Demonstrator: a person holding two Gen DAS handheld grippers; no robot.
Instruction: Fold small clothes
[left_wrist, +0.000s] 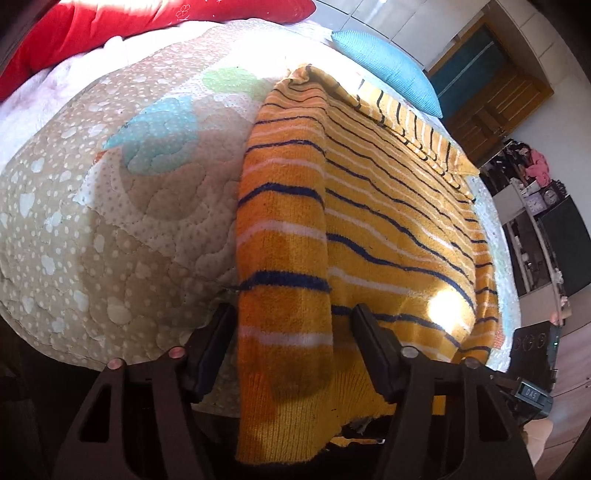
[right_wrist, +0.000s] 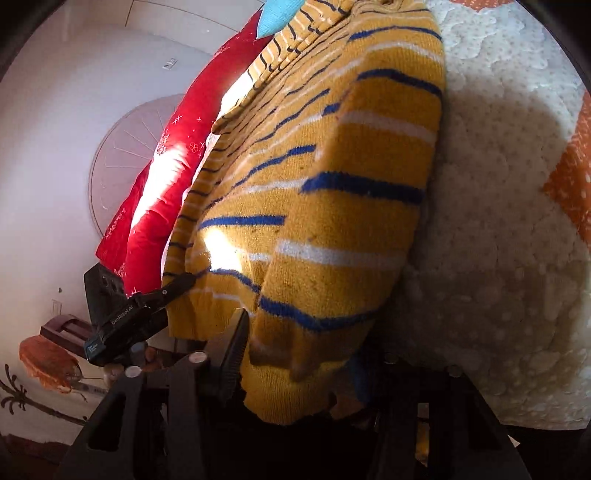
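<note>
one striped sweater (left_wrist: 388, 206), two grippers (left_wrist: 291, 325) (right_wrist: 306, 354).

One striped sweater (left_wrist: 388, 221) lies on one bed, whose single quilt (left_wrist: 110, 221) is dotted and patched with pastel shapes. Two pillows sit at the far edge: one red pillow (left_wrist: 129, 22) and one light blue pillow (left_wrist: 391, 70). Two claws are in view, the left claw (left_wrist: 291, 314) and the right claw (right_wrist: 314, 339) (each with two fingers, though the right one's second finger is mostly lost in shadow). One wooden door (left_wrist: 495, 99) stands beyond the bed, and two small clocks (left_wrist: 543, 199) sit on a shelf.
</note>
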